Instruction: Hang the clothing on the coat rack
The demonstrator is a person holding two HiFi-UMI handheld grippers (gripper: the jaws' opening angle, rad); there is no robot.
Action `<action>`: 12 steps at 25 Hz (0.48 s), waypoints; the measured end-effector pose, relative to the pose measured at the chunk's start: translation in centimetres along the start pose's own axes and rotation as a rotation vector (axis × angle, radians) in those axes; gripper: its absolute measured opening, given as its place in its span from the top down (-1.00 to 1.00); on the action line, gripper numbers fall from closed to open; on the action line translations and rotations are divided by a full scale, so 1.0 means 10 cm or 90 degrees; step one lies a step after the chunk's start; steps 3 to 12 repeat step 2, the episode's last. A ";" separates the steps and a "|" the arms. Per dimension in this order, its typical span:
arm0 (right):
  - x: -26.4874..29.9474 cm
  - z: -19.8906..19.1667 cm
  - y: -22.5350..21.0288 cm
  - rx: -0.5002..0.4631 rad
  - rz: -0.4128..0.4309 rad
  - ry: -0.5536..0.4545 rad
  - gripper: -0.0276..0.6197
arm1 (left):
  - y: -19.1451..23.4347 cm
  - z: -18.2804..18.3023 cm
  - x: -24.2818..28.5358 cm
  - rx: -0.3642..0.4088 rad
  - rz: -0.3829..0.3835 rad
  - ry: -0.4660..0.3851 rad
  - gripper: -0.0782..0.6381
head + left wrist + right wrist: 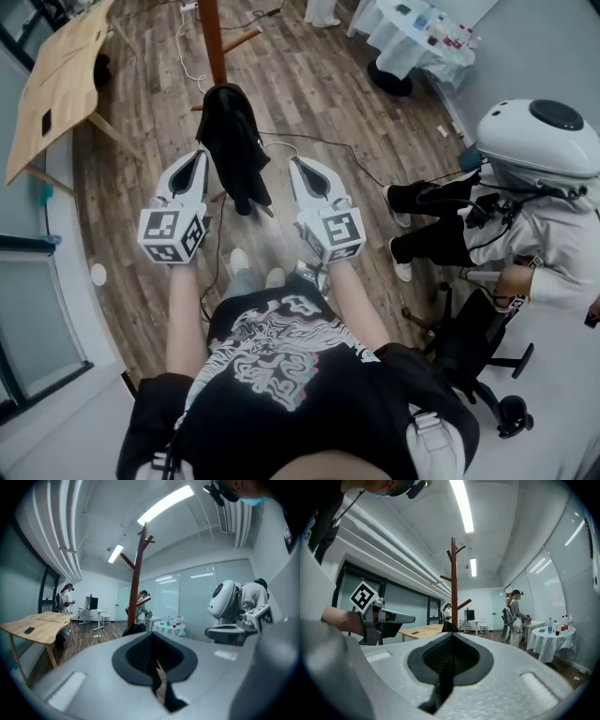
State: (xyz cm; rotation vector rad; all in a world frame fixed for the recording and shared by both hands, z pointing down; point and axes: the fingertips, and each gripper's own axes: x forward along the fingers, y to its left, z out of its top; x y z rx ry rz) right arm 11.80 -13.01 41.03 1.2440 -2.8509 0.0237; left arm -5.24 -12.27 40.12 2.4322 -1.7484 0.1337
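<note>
A black garment (232, 142) hangs from the brown wooden coat rack (213, 42) and drapes down in front of me. My left gripper (199, 157) is just left of the garment and my right gripper (300, 163) just right of it; both are apart from the cloth, their jaws shut with nothing between them. In the left gripper view, the left gripper (152, 637) points at the coat rack (136, 583), with the garment's top (134, 629) peeking above the jaws. In the right gripper view, the right gripper (451, 637) faces the coat rack (453, 583) and the garment (449, 626).
A light wooden table (61, 80) stands at the left. A seated person in a white helmet (539, 141) and an office chair (478, 356) are at the right. A round table with a white cloth (412, 37) is at the back right. Cables (323, 142) run across the wooden floor.
</note>
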 end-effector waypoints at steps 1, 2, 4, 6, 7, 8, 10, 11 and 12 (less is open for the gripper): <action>0.01 0.02 0.01 -0.003 0.004 -0.001 0.92 | 0.01 0.02 0.00 0.000 0.000 0.000 0.81; 0.02 0.03 0.01 -0.005 0.009 -0.001 0.92 | 0.01 0.03 0.01 0.001 0.001 -0.001 0.81; 0.02 0.03 0.01 -0.005 0.009 -0.001 0.92 | 0.01 0.03 0.01 0.001 0.001 -0.001 0.81; 0.02 0.03 0.01 -0.005 0.009 -0.001 0.92 | 0.01 0.03 0.01 0.001 0.001 -0.001 0.81; 0.02 0.03 0.01 -0.005 0.009 -0.001 0.92 | 0.01 0.03 0.01 0.001 0.001 -0.001 0.81; 0.02 0.03 0.01 -0.005 0.009 -0.001 0.92 | 0.01 0.03 0.01 0.001 0.001 -0.001 0.81; 0.02 0.03 0.01 -0.005 0.009 -0.001 0.92 | 0.01 0.03 0.01 0.001 0.001 -0.001 0.81; 0.02 0.03 0.01 -0.005 0.009 -0.001 0.92 | 0.01 0.03 0.01 0.001 0.001 -0.001 0.81; 0.02 0.03 0.01 -0.005 0.009 -0.001 0.92 | 0.01 0.03 0.01 0.001 0.001 -0.001 0.81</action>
